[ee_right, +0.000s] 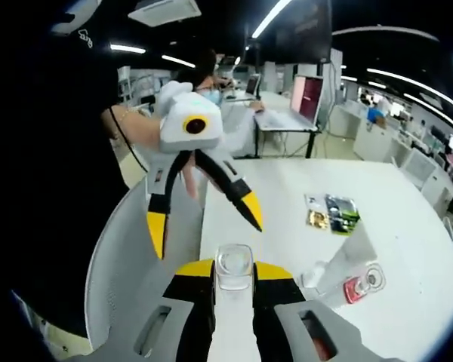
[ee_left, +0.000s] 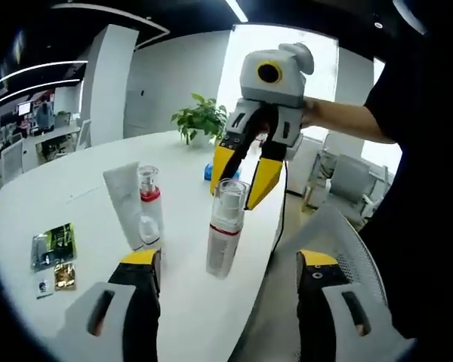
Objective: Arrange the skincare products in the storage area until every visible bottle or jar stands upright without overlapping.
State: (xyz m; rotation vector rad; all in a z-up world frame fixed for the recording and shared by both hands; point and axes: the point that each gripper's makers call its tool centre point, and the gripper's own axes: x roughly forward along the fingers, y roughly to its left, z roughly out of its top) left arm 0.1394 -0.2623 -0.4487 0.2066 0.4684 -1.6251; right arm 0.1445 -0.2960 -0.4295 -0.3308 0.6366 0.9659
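Observation:
A clear bottle with a red band and a clear cap stands near the table's edge, leaning slightly. My right gripper comes down from above with its yellow tips on either side of the cap, and its jaws are shut on the cap. My left gripper is open wide in front of the bottle, touching nothing; the right gripper view shows it held in a hand. Farther back stand a second red-banded bottle and a white tube, seen again as bottle and tube.
Several flat sachets lie on the white round table, also seen as sachets. A potted plant and a small blue object sit at the far side. A mesh chair stands beside the table edge. A person stands close.

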